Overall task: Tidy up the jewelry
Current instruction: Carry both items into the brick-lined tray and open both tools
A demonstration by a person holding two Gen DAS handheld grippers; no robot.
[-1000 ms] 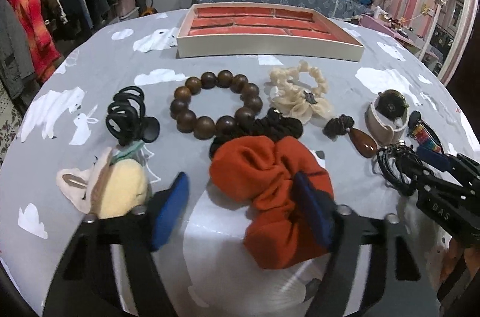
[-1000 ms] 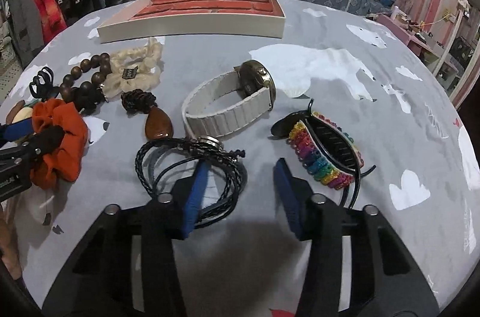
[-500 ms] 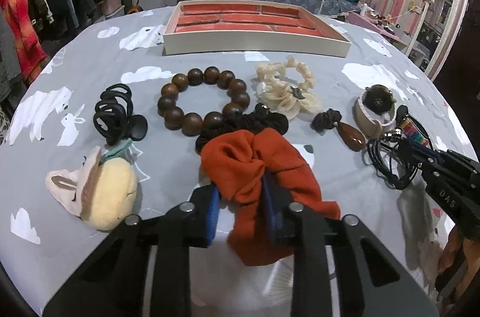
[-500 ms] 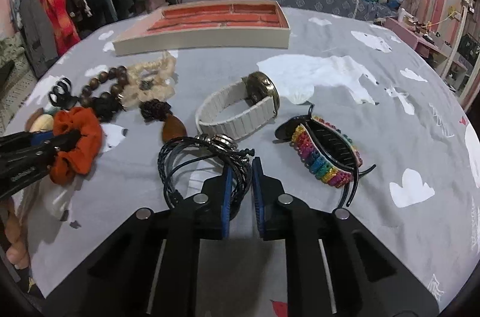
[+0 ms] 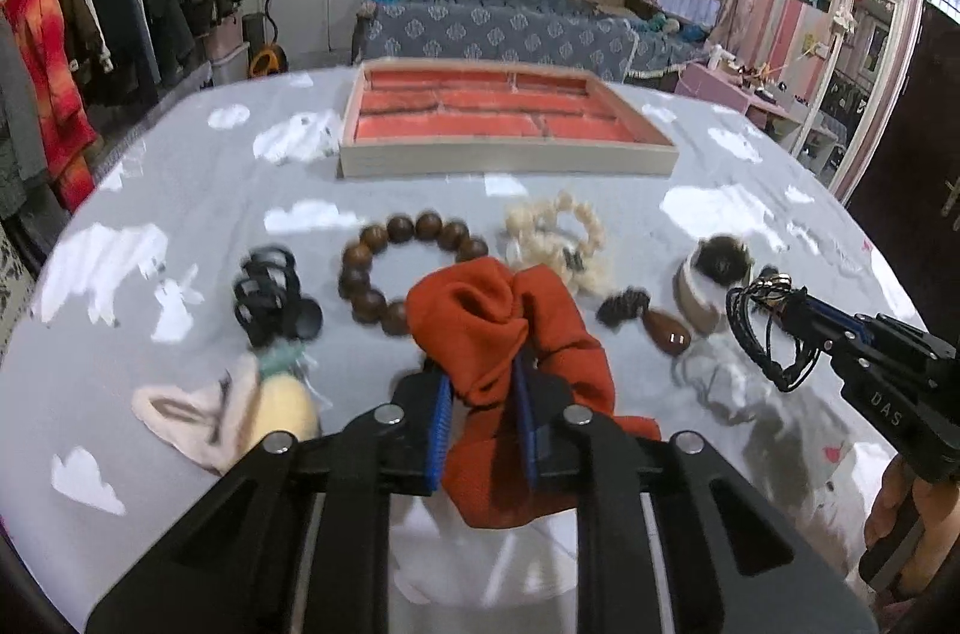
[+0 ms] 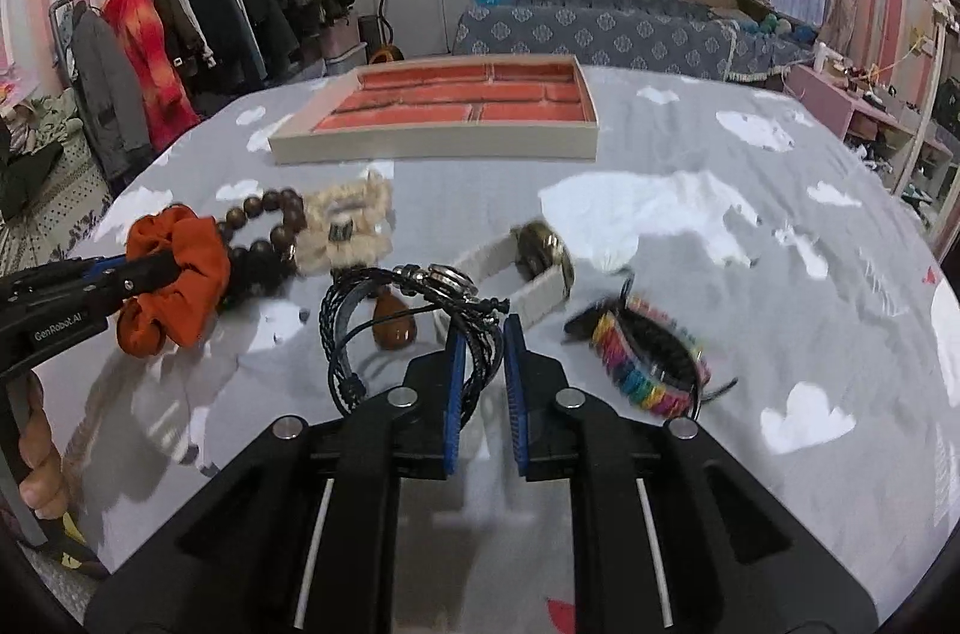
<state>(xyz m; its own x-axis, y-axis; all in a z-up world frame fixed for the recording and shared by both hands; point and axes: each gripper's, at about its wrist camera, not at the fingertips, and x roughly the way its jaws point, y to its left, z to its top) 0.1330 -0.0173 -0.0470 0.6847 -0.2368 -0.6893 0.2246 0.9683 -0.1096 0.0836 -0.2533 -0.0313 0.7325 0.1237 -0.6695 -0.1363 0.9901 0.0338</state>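
Note:
My left gripper (image 5: pixel 483 382) is closing its blue pads on the orange scrunchie (image 5: pixel 498 316), which is pinched and hangs lifted off the grey cloud-print cloth. In the right wrist view the scrunchie (image 6: pixel 180 268) dangles from the left gripper (image 6: pixel 162 268) at the left. My right gripper (image 6: pixel 480 334) is shut on a bundle of black braided cord bracelets (image 6: pixel 384 310) with metal rings, raised above the cloth. The orange-lined compartment tray (image 5: pixel 507 157) lies at the far side, its visible compartments bare.
On the cloth lie a wooden bead bracelet (image 5: pixel 384 268), a black claw clip (image 5: pixel 270 298), a cream scrunchie (image 5: pixel 558 232), a brown teardrop pendant (image 5: pixel 666 334), a white-strap watch (image 6: pixel 528 262), a rainbow clip (image 6: pixel 648 364) and a yellow plush clip (image 5: pixel 258 406).
Both grippers went from open to shut, the left on the orange scrunchie and the right on the black cord bracelets. Both then rose, lifting their items off the cloth.

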